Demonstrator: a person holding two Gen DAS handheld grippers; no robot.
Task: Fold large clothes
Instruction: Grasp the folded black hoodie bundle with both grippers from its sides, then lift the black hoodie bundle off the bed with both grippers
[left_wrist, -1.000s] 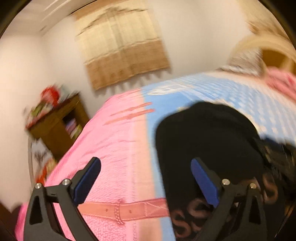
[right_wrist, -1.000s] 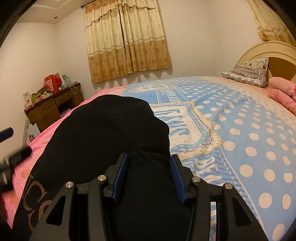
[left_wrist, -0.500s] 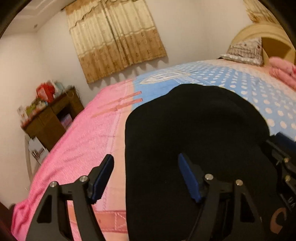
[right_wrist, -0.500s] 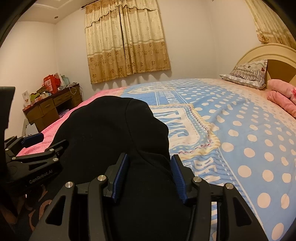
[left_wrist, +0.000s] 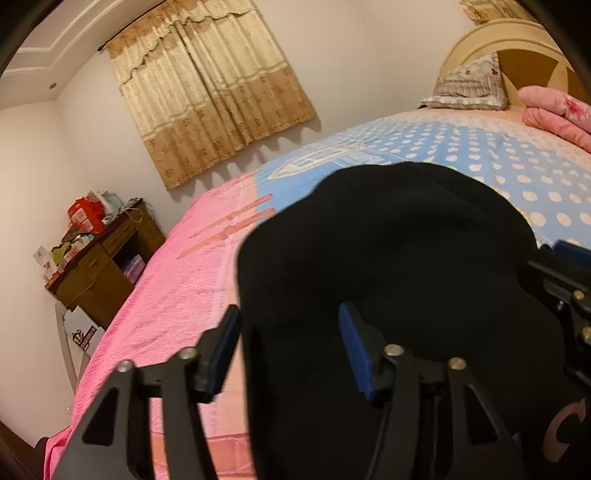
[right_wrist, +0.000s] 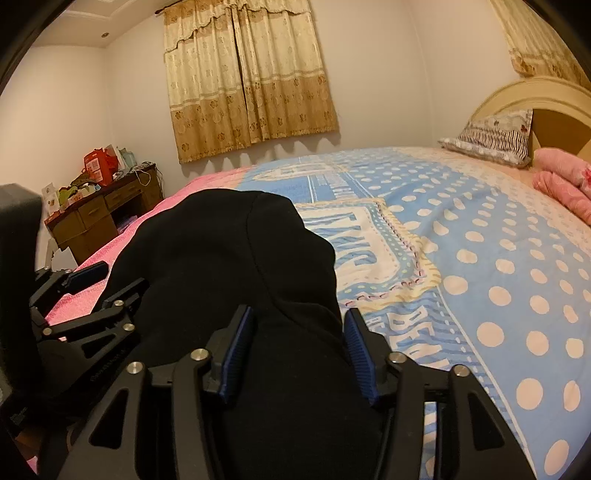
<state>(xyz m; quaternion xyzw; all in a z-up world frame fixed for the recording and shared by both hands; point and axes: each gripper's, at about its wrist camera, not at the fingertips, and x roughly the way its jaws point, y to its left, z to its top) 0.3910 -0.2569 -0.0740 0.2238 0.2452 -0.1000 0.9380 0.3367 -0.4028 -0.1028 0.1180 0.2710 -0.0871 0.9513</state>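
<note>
Black garment (right_wrist: 229, 266) lies on the bed between both claws' jaws

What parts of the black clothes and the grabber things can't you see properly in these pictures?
- Black garment: its near end runs off the bottom edge in both wrist views, so its shape and type stay unknown.
- Printed lettering: cut off at the left wrist view's right edge, unreadable.
- Left gripper, right gripper: black cloth lies between the pads; whether they press it cannot be told.
- Desk clutter: too small to name.
</note>
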